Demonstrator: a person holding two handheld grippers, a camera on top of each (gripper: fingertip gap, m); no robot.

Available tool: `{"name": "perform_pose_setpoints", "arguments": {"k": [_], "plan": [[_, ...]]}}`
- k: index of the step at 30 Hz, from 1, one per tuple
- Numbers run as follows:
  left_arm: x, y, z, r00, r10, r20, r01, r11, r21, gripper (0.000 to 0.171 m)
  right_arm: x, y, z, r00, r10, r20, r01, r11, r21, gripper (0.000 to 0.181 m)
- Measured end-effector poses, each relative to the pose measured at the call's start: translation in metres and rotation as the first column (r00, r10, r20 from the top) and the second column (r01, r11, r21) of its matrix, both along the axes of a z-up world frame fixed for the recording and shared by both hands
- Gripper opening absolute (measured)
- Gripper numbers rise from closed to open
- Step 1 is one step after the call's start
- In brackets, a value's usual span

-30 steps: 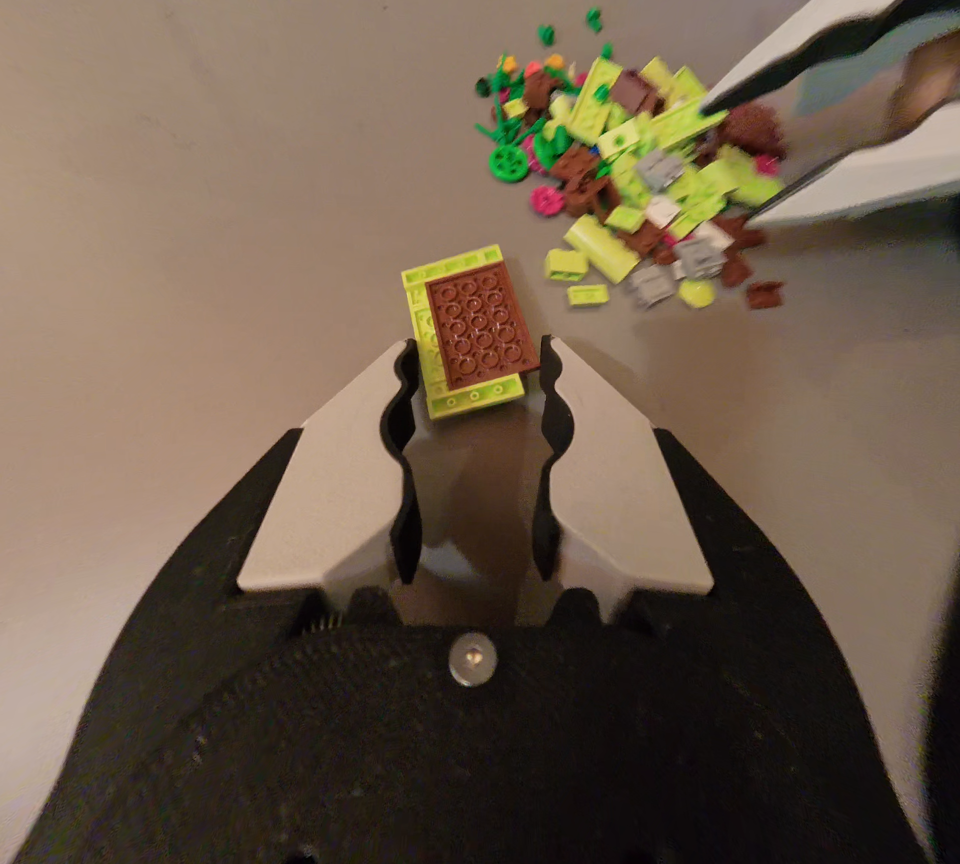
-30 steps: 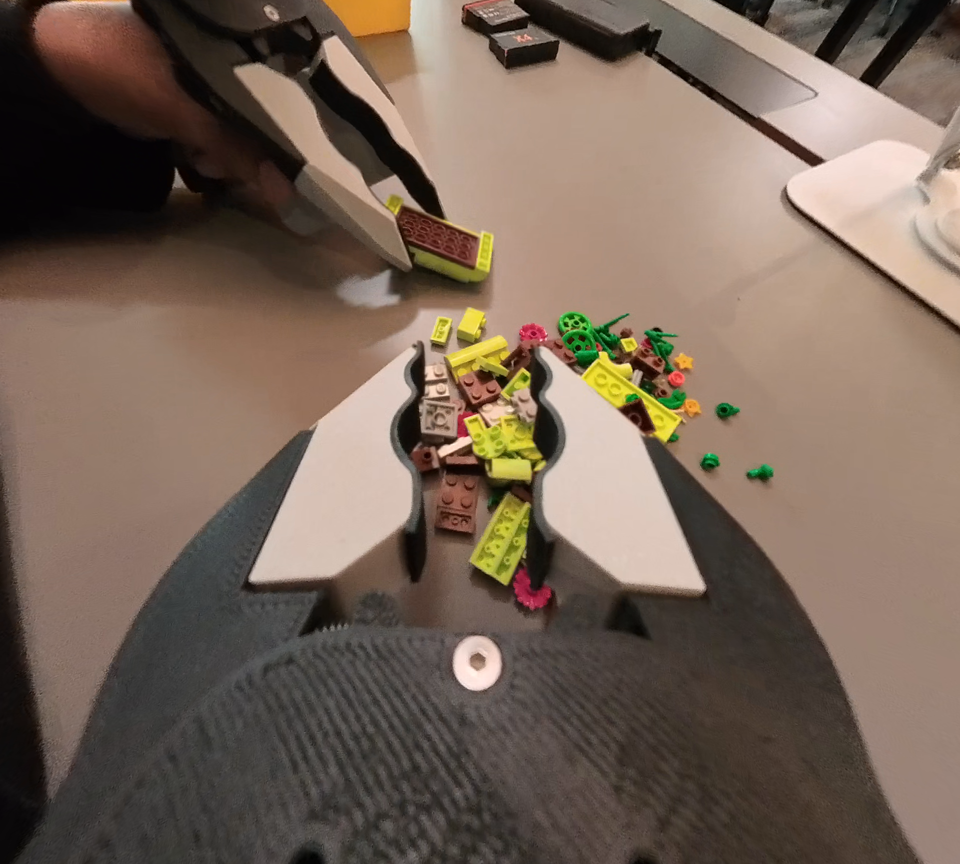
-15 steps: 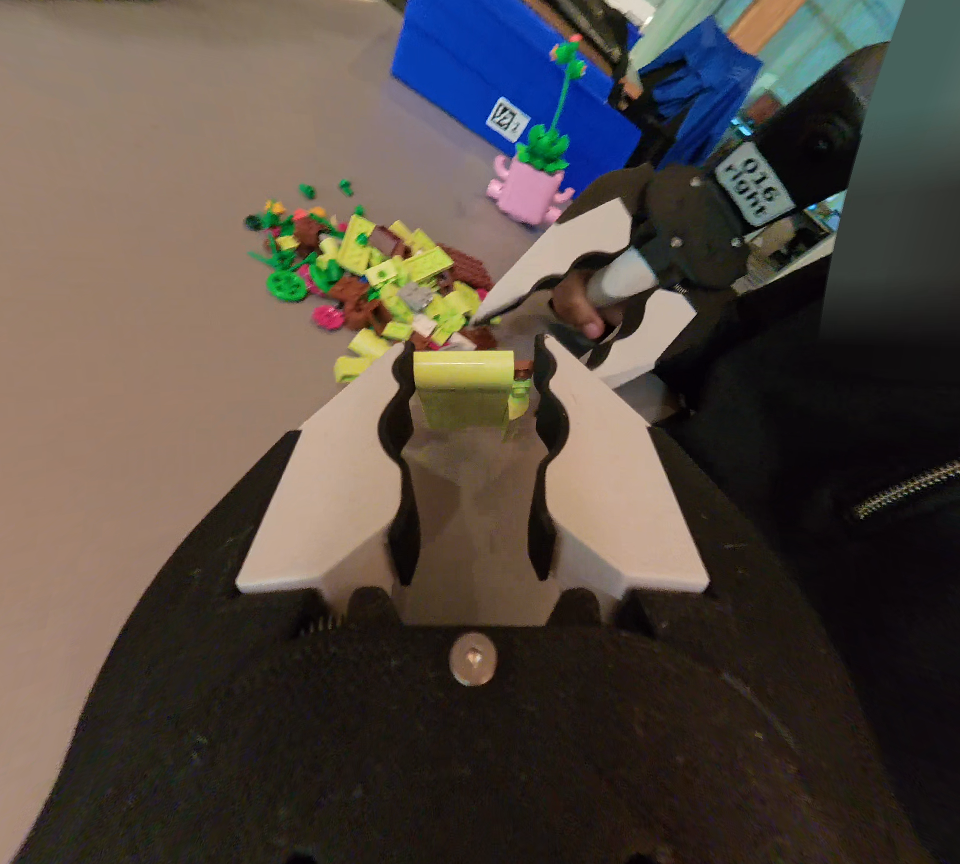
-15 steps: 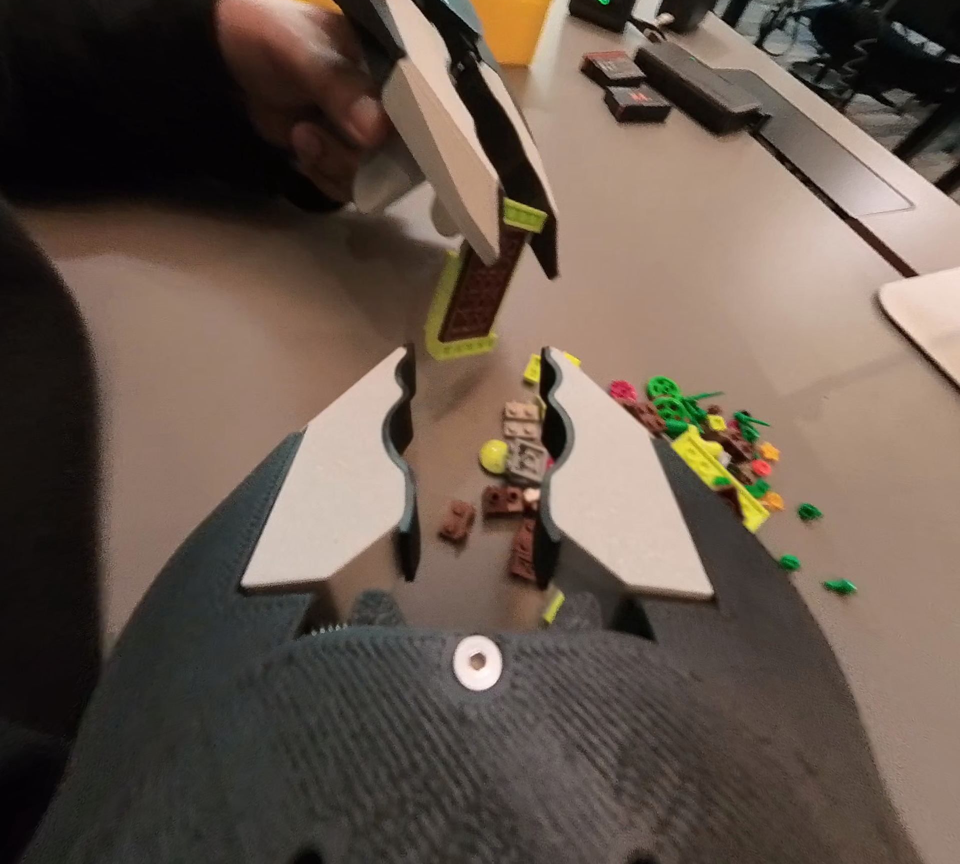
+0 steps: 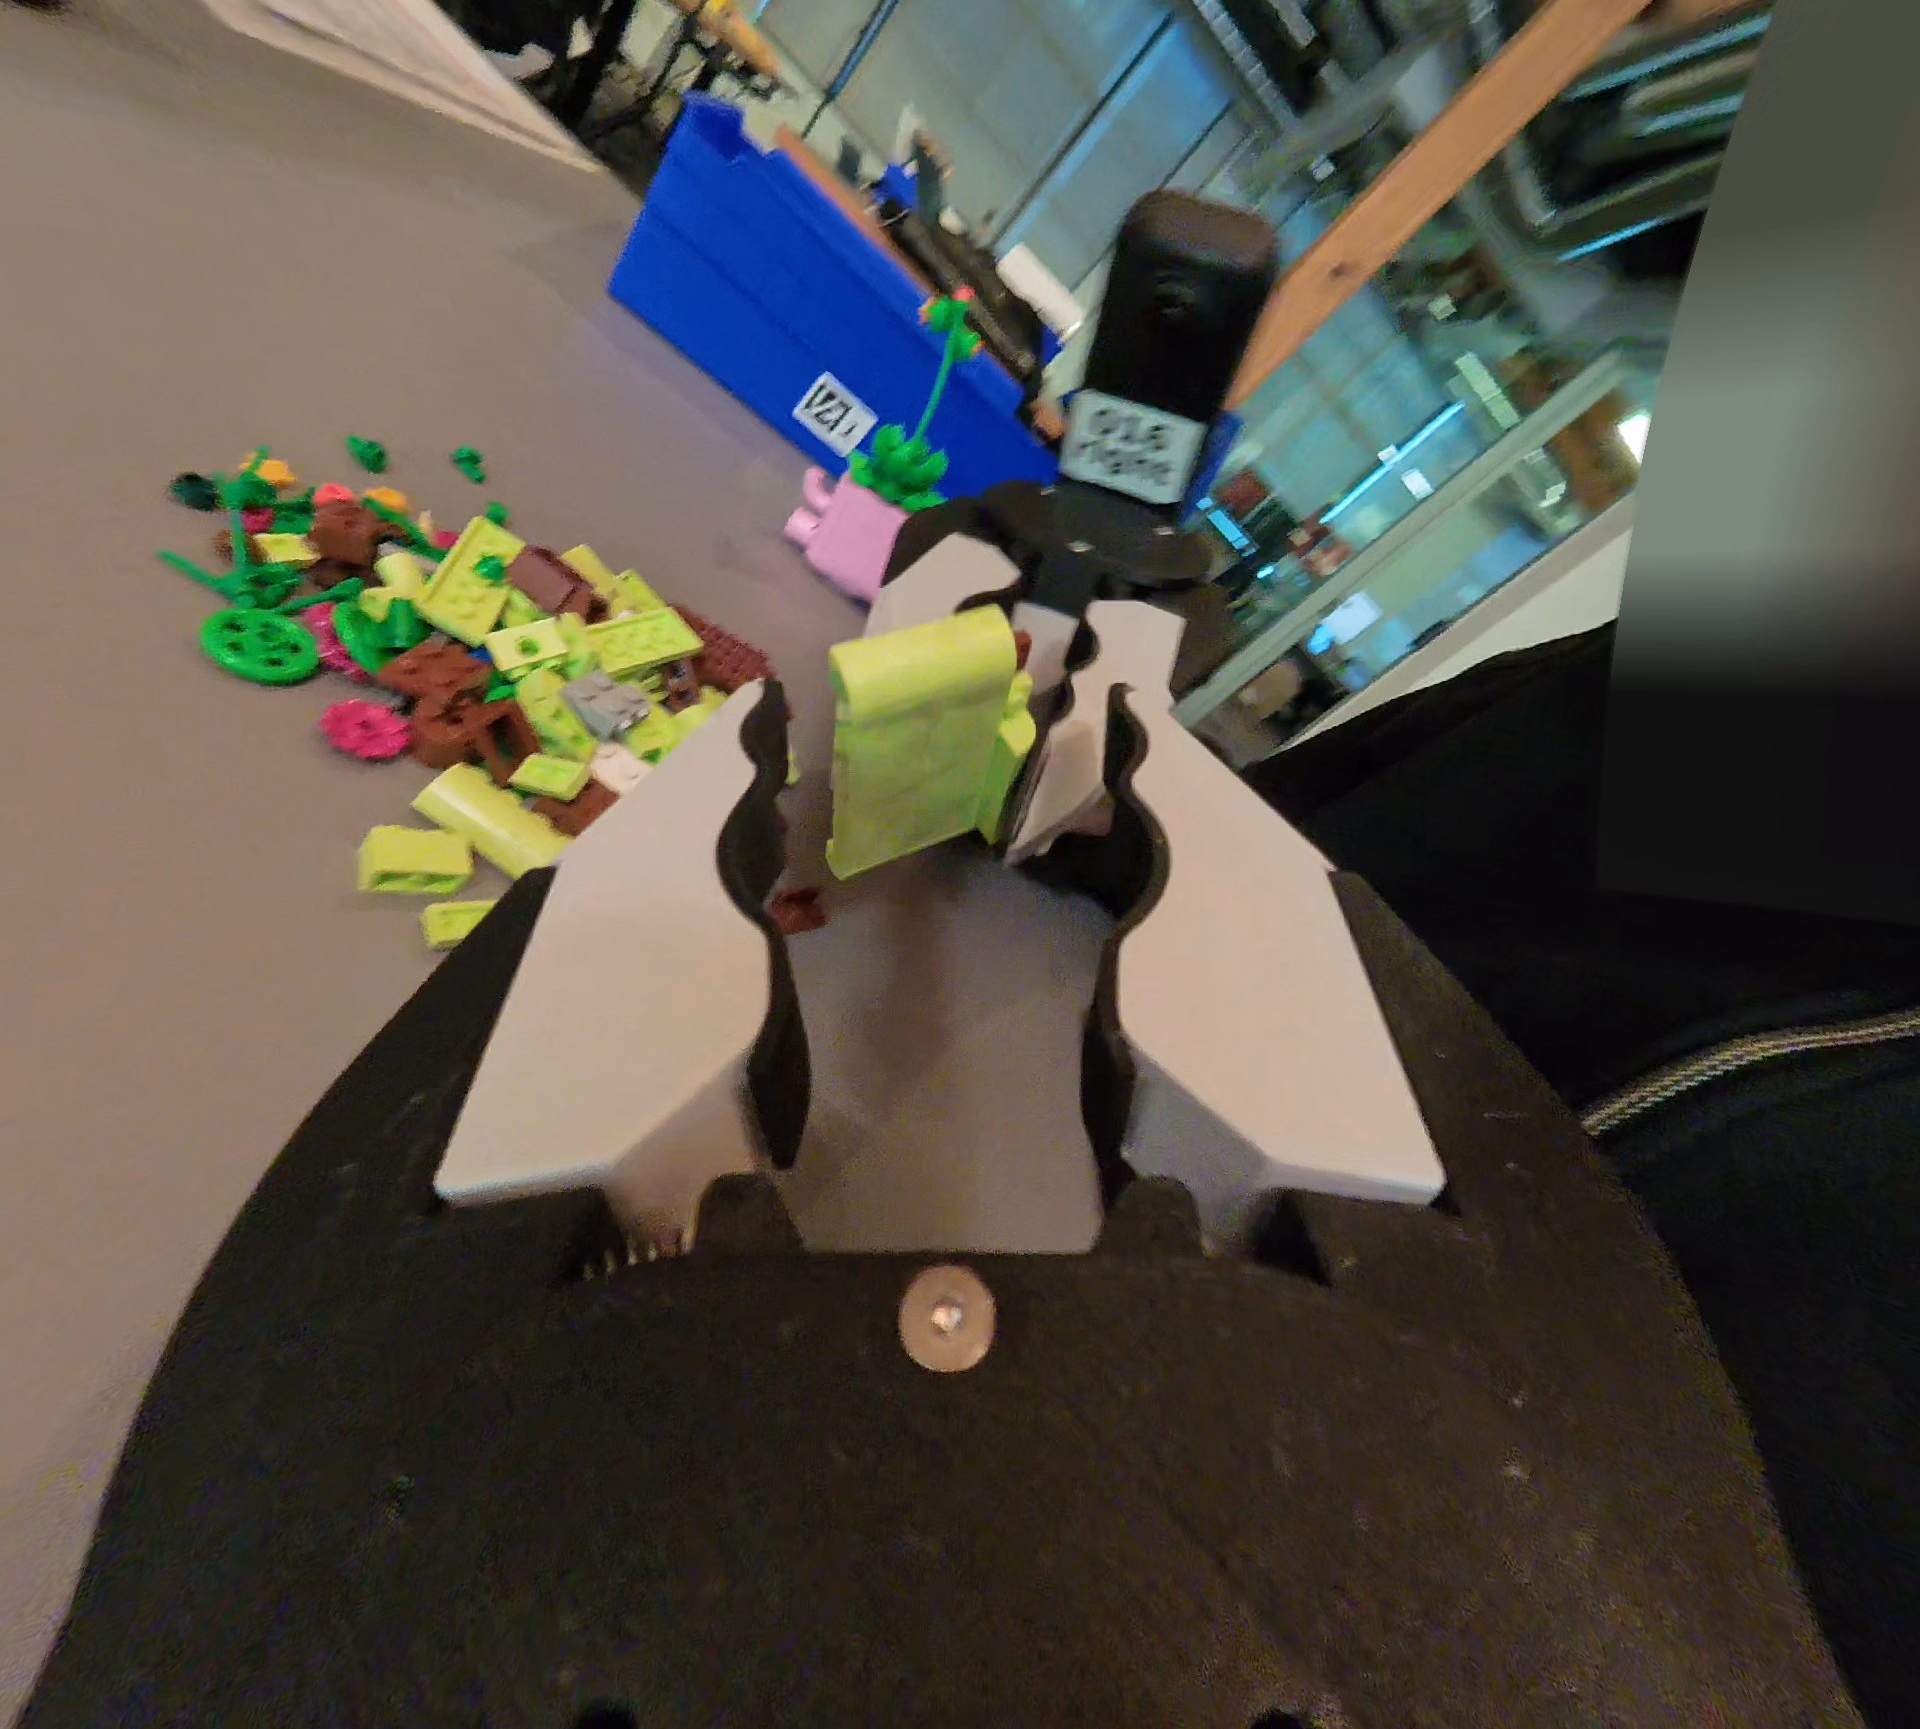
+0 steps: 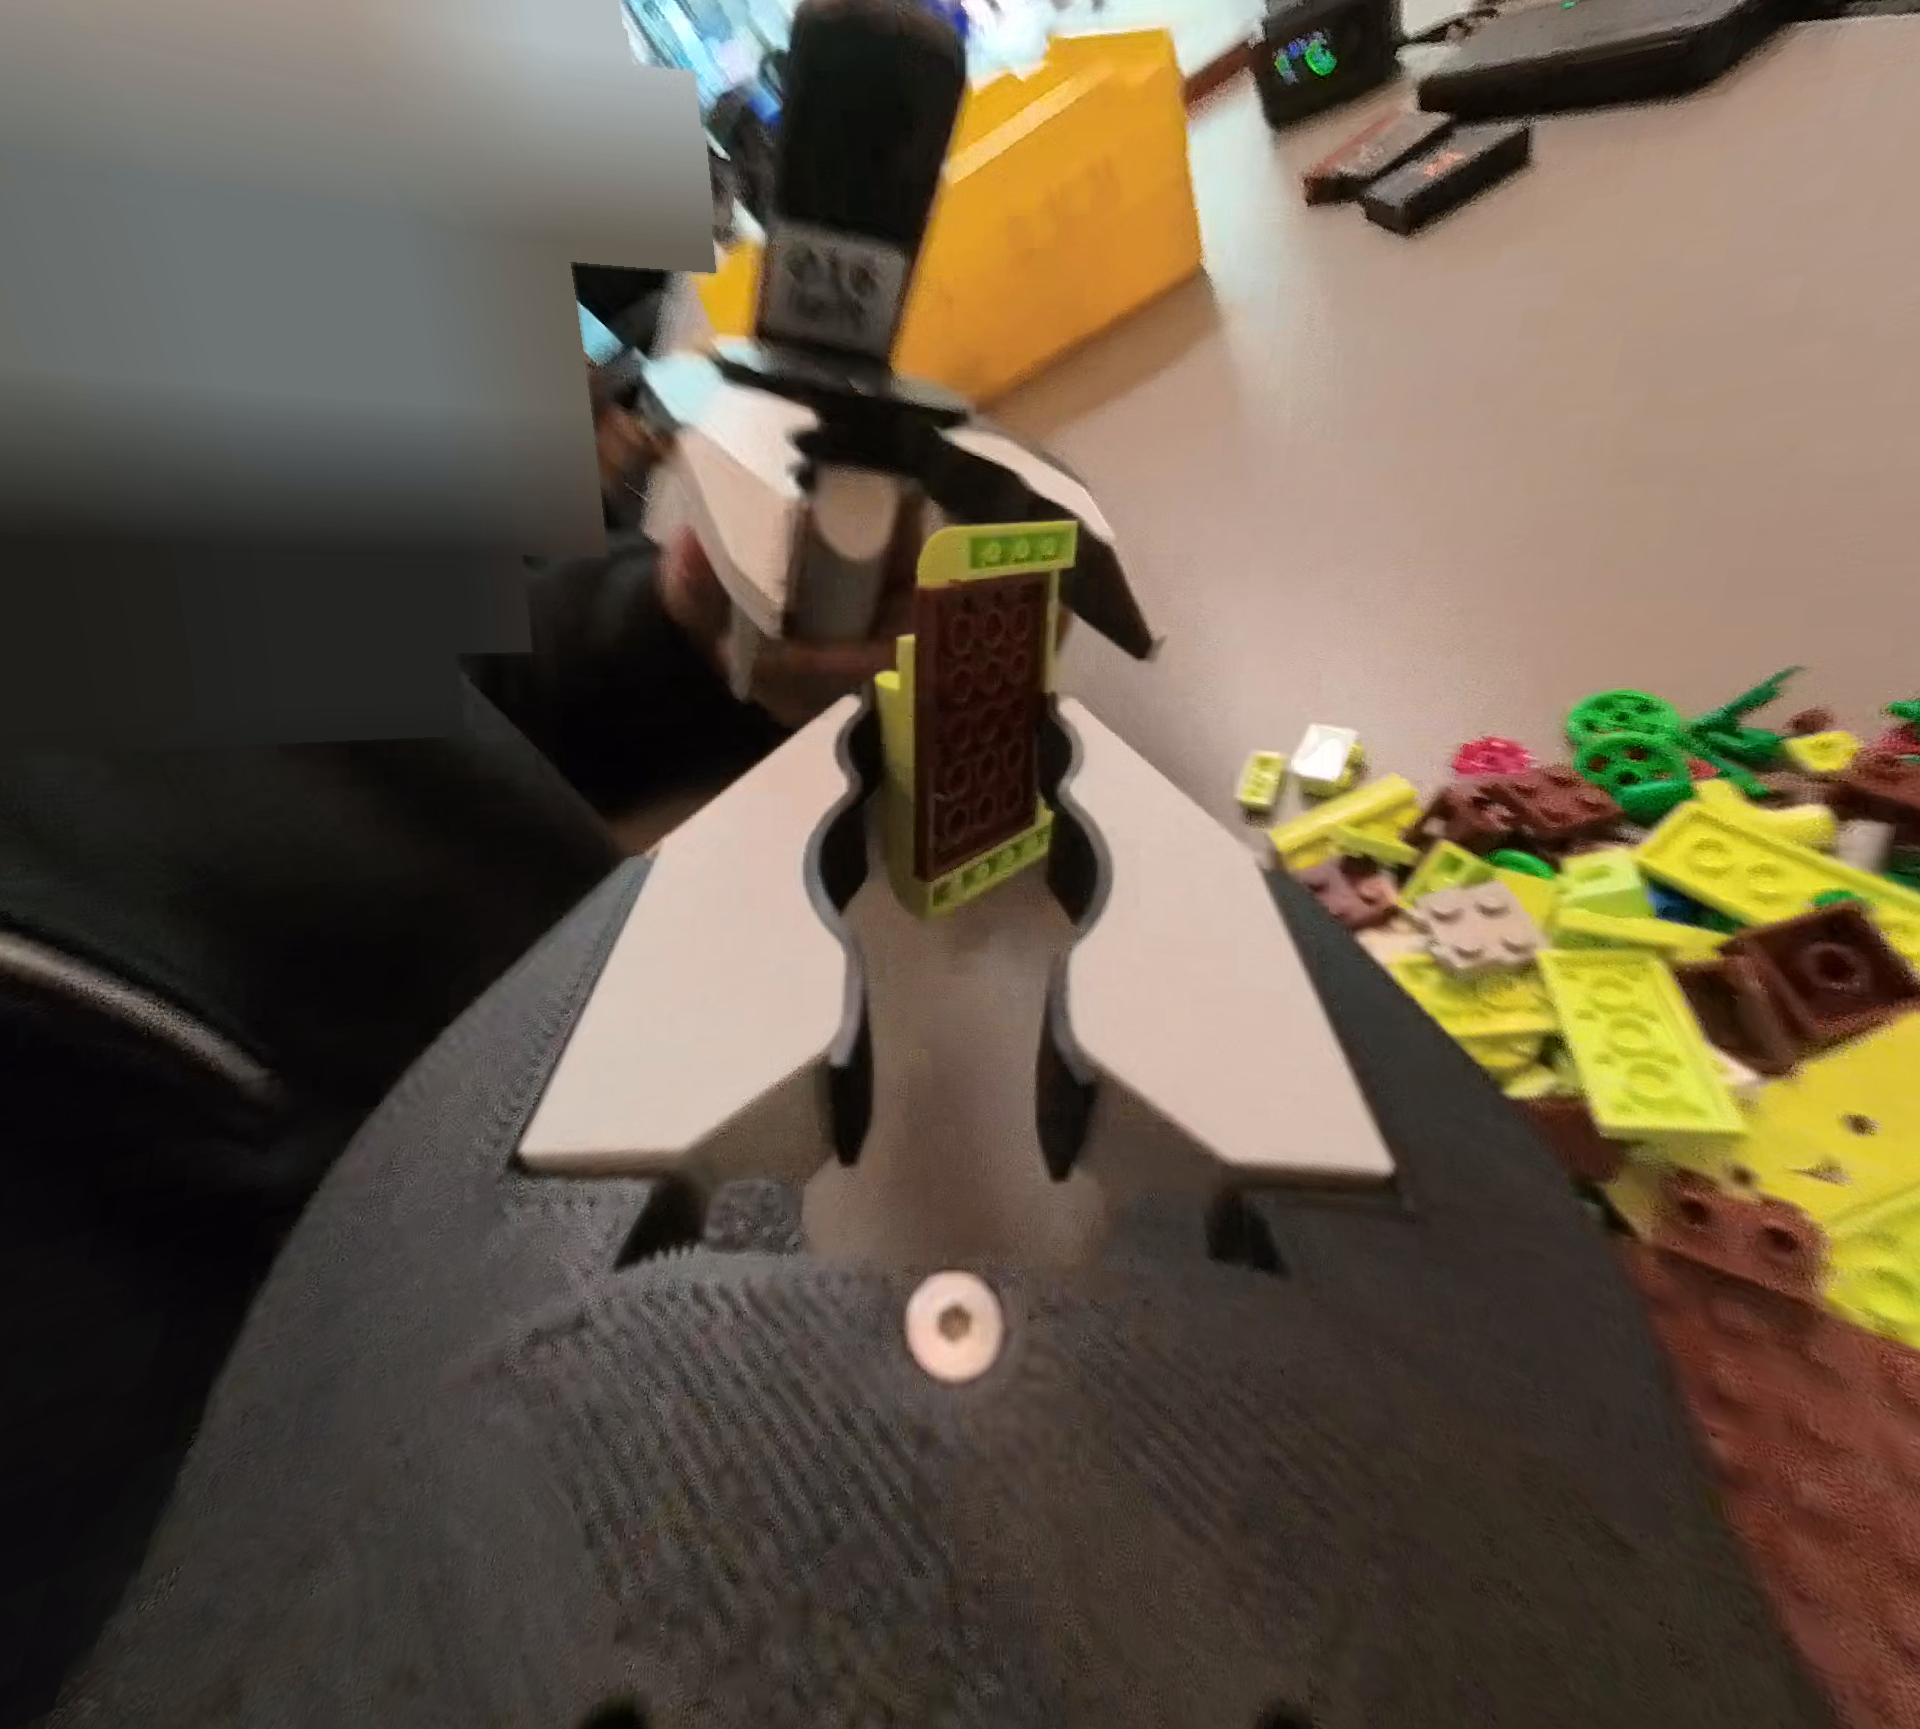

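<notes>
While the right gripper (image 6: 951, 744) pinches the lime-and-brown brick plate (image 6: 982, 723) upright in mid-air near the brick pile (image 6: 1662, 900), the left gripper (image 5: 942, 708) looks spread around it, not gripping.

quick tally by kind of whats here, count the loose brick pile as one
grippers: 2, left gripper and right gripper
bins: 2, blue bin and yellow bin
built brick plate: 1
pink plant model: 1
brick pile: 1
total: 7
</notes>
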State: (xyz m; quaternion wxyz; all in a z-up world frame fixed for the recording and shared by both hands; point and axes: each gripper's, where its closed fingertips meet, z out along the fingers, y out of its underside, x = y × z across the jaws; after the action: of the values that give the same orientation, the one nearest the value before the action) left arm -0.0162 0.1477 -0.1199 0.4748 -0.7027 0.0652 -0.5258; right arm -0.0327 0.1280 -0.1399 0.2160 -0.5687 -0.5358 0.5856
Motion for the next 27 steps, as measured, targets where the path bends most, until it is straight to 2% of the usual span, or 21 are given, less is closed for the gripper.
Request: {"name": "perform_pose_setpoints", "arguments": {"k": [2, 5, 6, 9, 13, 17, 19, 21, 22, 23, 24, 25, 26, 27], "plan": [[0.001, -0.003, 0.005, 0.998, -0.028, 0.058, 0.028, 1.000, 0.005, 0.059, 0.004, 0.000, 0.017, 0.996, 0.039, -0.075, -0.053, 0.979, -0.195, 0.028], [0.005, -0.004, 0.007, 0.992, -0.052, 0.113, 0.052, 0.999, 0.008, 0.056, 0.010, -0.004, 0.030, 0.983, 0.112, -0.146, -0.165, 0.888, -0.428, 0.028], [0.006, -0.006, 0.010, 0.986, -0.069, 0.150, 0.069, 0.998, 0.009, 0.051, 0.011, -0.006, 0.032, 0.980, 0.129, -0.154, -0.188, 0.865, -0.465, 0.028], [0.008, -0.011, 0.020, 0.957, -0.111, 0.267, 0.109, 0.994, 0.023, 0.014, 0.011, -0.015, 0.032, 0.971, 0.175, -0.162, -0.233, 0.838, -0.493, 0.029], [0.003, -0.008, 0.021, 0.948, -0.082, 0.306, 0.081, 0.997, 0.015, 0.005, 0.011, -0.011, 0.032, 0.973, 0.153, -0.172, -0.219, 0.843, -0.491, 0.022], [-0.006, -0.003, 0.014, 0.979, -0.008, 0.202, 0.004, 1.000, 0.023, 0.005, 0.014, 0.018, 0.033, 0.983, 0.028, -0.183, -0.101, 0.908, -0.406, 0.035], [-0.005, -0.002, 0.008, 0.998, 0.026, 0.049, -0.029, 0.998, 0.062, 0.005, 0.018, 0.028, 0.039, 0.977, -0.019, -0.212, -0.049, 0.949, -0.311, 0.036], [-0.004, -0.001, 0.002, 0.975, 0.118, -0.189, -0.084, 0.980, 0.179, 0.006, 0.021, 0.030, 0.045, 0.968, -0.040, -0.248, -0.002, 0.986, -0.168, 0.035], [-0.007, 0.002, 0.001, 0.920, 0.210, -0.330, -0.120, 0.955, 0.273, 0.005, 0.022, 0.029, 0.047, 0.964, -0.045, -0.261, 0.025, 0.997, -0.080, 0.035], [-0.012, 0.004, 0.000, 0.822, 0.320, -0.472, -0.137, 0.914, 0.382, 0.005, 0.022, 0.027, 0.048, 0.962, -0.050, -0.269, 0.055, 0.998, 0.013, 0.035], [-0.017, 0.006, -0.001, 0.683, 0.428, -0.592, -0.119, 0.865, 0.487, 0.006, 0.021, 0.025, 0.048, 0.960, -0.051, -0.276, 0.083, 0.991, 0.103, 0.035], [-0.021, 0.008, -0.002, 0.541, 0.513, -0.666, -0.078, 0.819, 0.568, 0.006, 0.021, 0.022, 0.048, 0.957, -0.048, -0.285, 0.104, 0.977, 0.186, 0.035], [-0.020, 0.008, -0.004, 0.442, 0.557, -0.703, -0.031, 0.793, 0.608, 0.006, 0.020, 0.018, 0.048, 0.955, -0.039, -0.294, 0.120, 0.957, 0.263, 0.035], [-0.017, 0.007, -0.008, 0.394, 0.563, -0.726, 0.007, 0.788, 0.616, 0.007, 0.020, 0.013, 0.047, 0.953, -0.025, -0.301, 0.132, 0.932, 0.337, 0.035]]}}
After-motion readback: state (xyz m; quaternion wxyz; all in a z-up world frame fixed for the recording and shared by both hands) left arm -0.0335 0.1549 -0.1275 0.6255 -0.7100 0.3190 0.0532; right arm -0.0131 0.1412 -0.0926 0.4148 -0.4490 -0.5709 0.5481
